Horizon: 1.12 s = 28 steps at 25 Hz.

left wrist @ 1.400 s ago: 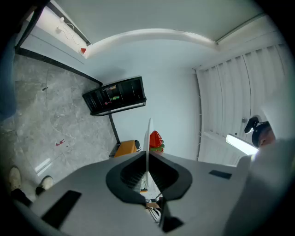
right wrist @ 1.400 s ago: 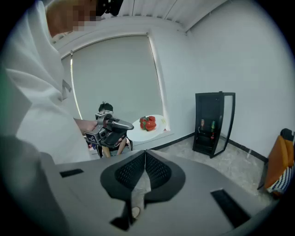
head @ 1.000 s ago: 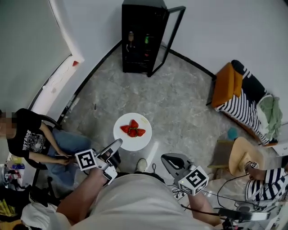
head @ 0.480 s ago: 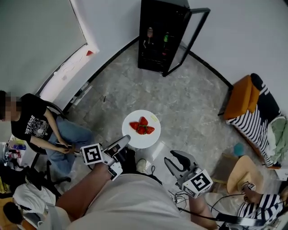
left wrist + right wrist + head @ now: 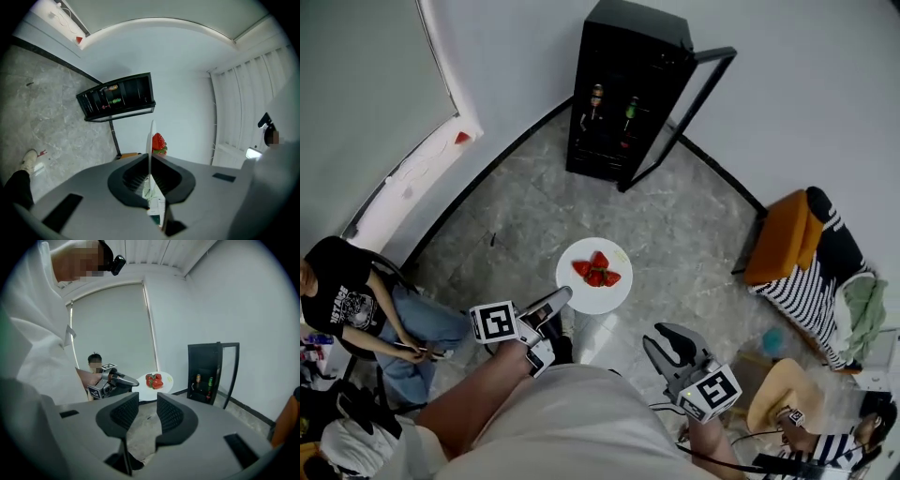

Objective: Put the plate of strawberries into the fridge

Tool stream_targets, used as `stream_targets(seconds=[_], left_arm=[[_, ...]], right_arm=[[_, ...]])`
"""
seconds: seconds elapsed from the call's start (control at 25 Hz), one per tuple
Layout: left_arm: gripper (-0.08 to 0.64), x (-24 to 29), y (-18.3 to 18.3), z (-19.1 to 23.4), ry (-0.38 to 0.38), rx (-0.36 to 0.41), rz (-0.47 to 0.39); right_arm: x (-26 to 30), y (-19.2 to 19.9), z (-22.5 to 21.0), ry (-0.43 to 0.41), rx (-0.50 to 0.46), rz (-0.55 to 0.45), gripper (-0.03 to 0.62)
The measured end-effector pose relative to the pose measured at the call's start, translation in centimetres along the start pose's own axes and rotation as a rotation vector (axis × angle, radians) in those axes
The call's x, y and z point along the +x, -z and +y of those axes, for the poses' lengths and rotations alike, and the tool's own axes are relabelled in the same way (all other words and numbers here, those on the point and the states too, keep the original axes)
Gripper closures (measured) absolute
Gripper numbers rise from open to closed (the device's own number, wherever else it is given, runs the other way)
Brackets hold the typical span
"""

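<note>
A white plate point(image 5: 598, 292) with several red strawberries point(image 5: 596, 271) is held out level over the grey floor. My left gripper point(image 5: 555, 302) is shut on the plate's near rim. In the left gripper view the plate point(image 5: 151, 140) shows edge-on between the jaws of that gripper point(image 5: 150, 180), with a strawberry point(image 5: 159, 142) beyond. My right gripper point(image 5: 668, 339) hangs open and empty at the lower right. Its own view shows that gripper point(image 5: 147, 411), the plate point(image 5: 164, 380) and the left gripper point(image 5: 115, 380). The black fridge point(image 5: 623, 89) stands ahead against the wall, its glass door point(image 5: 689, 103) swung open and bottles on its shelves.
A person in a black shirt point(image 5: 342, 300) sits at the left. An orange chair point(image 5: 778, 234) and a striped cushion point(image 5: 816, 281) stand at the right, with a round wooden stool point(image 5: 783, 394) and another person's sleeve point(image 5: 825, 450) nearer. Open floor lies between the plate and the fridge.
The view has swung about as I move. The plate stays in my left gripper. The seated person has slid lower in view, and the right gripper sits a little further right.
</note>
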<state>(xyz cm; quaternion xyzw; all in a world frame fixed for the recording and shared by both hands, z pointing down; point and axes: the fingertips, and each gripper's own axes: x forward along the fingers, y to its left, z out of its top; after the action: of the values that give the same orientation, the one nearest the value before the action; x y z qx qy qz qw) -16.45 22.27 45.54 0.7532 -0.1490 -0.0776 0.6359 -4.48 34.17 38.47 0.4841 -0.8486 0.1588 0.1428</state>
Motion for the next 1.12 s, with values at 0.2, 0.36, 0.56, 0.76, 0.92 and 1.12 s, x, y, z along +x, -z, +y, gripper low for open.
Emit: stream_targets(seconds=[0.2,0.36,0.56,0.76,0.92,1.12], left_arm=[[0.535,5.4,-6.2,0.2,0.034,0.021,0.013],[0.535,7.9,-9.5,1.0,0.006,0.007,0.003],[0.535,10.0,-11.8,2.5,-0.022,-0.011,-0.052],[0.535,13.6,-13.4,2.9,-0.041,-0.004,-0.119],[0.534,18.3,-16.2,2.6,-0.051,0.002,-0.187],[0.535,24.2,-18.8,3.3,-0.070,-0.017,-0.285]], right_arm=[[4.2,-3.1,-5.6,0.027,0.022,0.003,0.463],[7.5,-4.8,-8.1,-0.026,0.024,0.030,0.463],[9.3,-5.9,-12.5,-0.053,0.010,0.028,0.463],[10.7,-6.7,-17.9,-0.113,-0.021,0.020,0.463],[12.2,-8.7,-23.9,-0.179,-0.075,0.011,0.463],[13.0,-10.0,-31.3,-0.248,-0.098,0.028,0.463]])
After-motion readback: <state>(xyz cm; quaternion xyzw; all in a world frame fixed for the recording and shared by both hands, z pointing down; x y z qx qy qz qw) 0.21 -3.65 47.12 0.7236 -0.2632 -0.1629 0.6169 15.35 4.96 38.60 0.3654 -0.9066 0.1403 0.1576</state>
